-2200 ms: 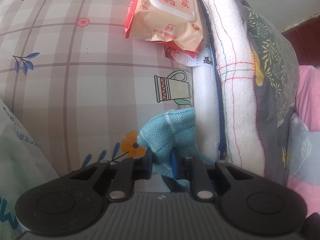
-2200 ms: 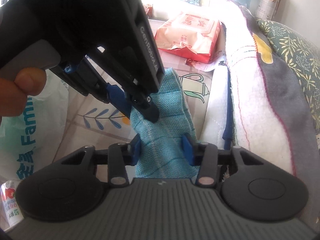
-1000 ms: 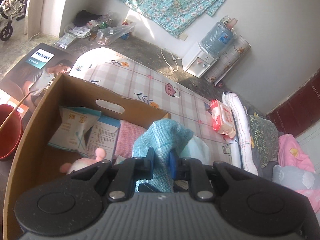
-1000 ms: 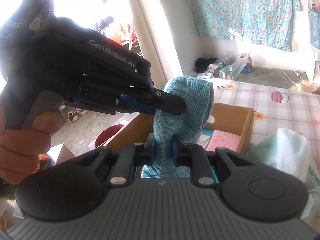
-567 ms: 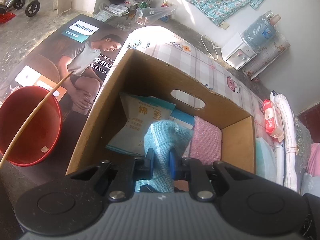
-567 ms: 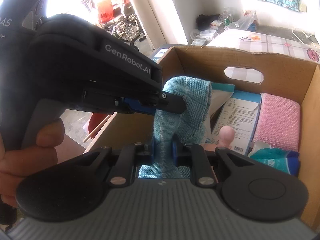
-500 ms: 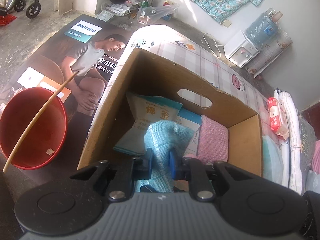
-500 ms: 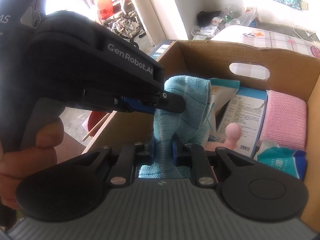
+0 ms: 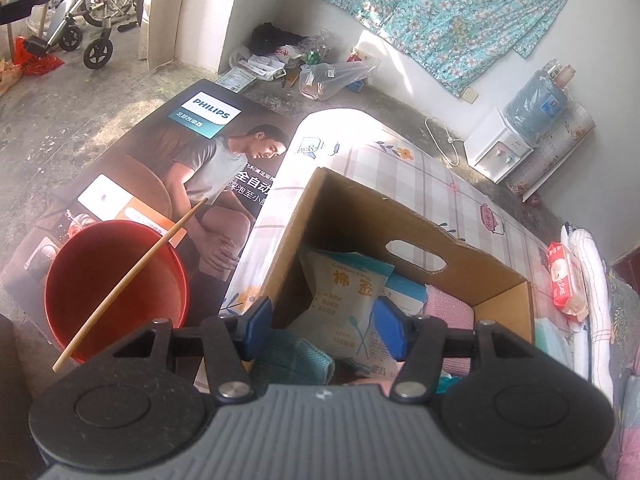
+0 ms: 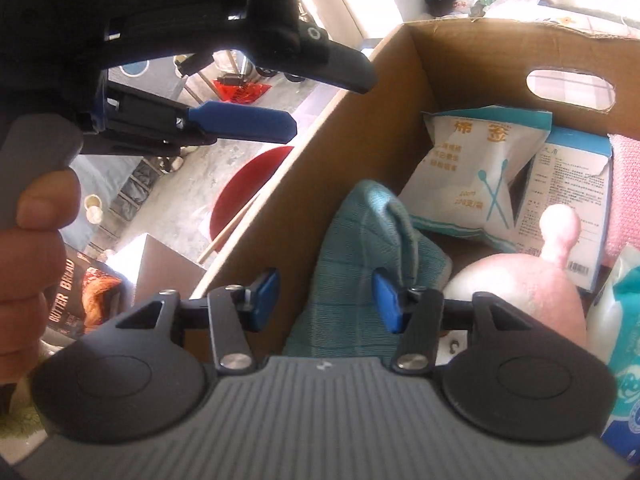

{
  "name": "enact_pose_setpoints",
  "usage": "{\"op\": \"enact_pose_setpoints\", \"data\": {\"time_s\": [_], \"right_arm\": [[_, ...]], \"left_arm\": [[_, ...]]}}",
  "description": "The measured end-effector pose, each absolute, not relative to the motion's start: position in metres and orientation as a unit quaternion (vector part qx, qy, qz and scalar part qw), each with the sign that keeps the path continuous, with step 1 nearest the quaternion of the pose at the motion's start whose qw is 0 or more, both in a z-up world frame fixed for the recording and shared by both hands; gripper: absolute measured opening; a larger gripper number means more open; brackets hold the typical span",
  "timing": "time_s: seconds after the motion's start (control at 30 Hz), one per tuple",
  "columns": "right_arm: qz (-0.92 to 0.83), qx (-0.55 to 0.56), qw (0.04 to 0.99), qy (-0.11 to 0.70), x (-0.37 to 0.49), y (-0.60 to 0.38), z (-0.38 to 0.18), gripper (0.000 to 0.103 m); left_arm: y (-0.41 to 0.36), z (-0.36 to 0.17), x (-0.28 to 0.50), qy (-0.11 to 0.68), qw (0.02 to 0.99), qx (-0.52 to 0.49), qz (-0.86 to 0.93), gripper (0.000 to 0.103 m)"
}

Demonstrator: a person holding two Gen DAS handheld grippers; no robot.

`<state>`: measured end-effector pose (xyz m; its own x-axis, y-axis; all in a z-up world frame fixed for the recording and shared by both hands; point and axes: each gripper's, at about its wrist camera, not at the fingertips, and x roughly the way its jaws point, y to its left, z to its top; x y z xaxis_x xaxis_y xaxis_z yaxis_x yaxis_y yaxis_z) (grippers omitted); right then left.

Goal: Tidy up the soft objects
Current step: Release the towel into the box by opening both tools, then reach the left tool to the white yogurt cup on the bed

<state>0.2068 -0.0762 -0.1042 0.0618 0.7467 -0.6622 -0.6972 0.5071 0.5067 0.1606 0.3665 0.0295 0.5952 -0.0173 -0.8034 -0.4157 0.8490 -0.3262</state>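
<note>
The teal cloth [image 10: 364, 264] lies crumpled inside the cardboard box [image 10: 472, 52], near its left wall; a corner of it shows in the left wrist view [image 9: 296, 356]. My right gripper [image 10: 326, 300] is open just above the cloth, its jaws apart on either side of it. My left gripper [image 9: 324, 326] is open above the box [image 9: 360, 216]; in the right wrist view it hangs spread at the upper left, over the box's left edge [image 10: 308, 96].
The box also holds a white cotton-swab bag [image 10: 476, 176], a blue-white carton [image 10: 568, 200], a pink towel [image 10: 624, 192] and a pink plush toy [image 10: 532, 288]. A red bucket [image 9: 116, 292] with a stick stands left of the box. A wet-wipes pack [image 9: 564, 284] lies on the checked mat.
Both grippers were shut on the teal cloth and carried it over the box. Now both have opened and the cloth has dropped into the box.
</note>
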Motion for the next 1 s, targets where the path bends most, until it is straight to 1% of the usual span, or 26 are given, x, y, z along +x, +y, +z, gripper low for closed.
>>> {"op": "enact_pose_setpoints", "data": {"time_s": [0.03,0.17,0.27,0.33,0.37,0.43,0.5,0.6,0.73,0.9,1.0], "right_arm": [[0.495,0.027,0.729,0.472,0.206,-0.080,-0.101,0.057],[0.495,0.043,0.728,0.473,0.214,-0.100,-0.094,0.058],[0.501,0.063,0.728,0.463,0.211,-0.128,-0.080,0.058],[0.504,0.082,0.735,0.446,0.204,-0.158,-0.067,0.061],[0.507,0.092,0.738,0.436,0.199,-0.173,-0.061,0.062],[0.509,0.113,0.746,0.414,0.190,-0.207,-0.050,0.067],[0.507,0.139,0.758,0.385,0.181,-0.247,-0.041,0.070],[0.486,0.167,0.786,0.345,0.165,-0.306,-0.031,0.073],[0.433,0.185,0.824,0.316,0.150,-0.379,-0.030,0.074],[0.353,0.220,0.860,0.297,0.134,-0.467,-0.041,0.074],[0.304,0.236,0.876,0.290,0.125,-0.512,-0.055,0.074]], "left_arm": [[0.366,0.032,0.159,0.431,0.859,-0.250,0.117,0.063],[0.360,0.044,0.149,0.419,0.865,-0.249,0.116,0.067],[0.349,0.059,0.136,0.404,0.875,-0.245,0.107,0.073],[0.337,0.071,0.126,0.393,0.884,-0.234,0.100,0.079],[0.329,0.077,0.121,0.386,0.890,-0.224,0.094,0.080],[0.309,0.087,0.110,0.374,0.901,-0.205,0.078,0.088],[0.289,0.093,0.098,0.367,0.908,-0.191,0.062,0.090],[0.249,0.096,0.072,0.335,0.926,-0.172,0.037,0.095],[0.191,0.088,0.044,0.314,0.937,-0.153,-0.001,0.095],[0.124,0.080,0.022,0.289,0.946,-0.144,-0.039,0.096],[0.079,0.071,0.015,0.289,0.947,-0.122,-0.070,0.096]]}}
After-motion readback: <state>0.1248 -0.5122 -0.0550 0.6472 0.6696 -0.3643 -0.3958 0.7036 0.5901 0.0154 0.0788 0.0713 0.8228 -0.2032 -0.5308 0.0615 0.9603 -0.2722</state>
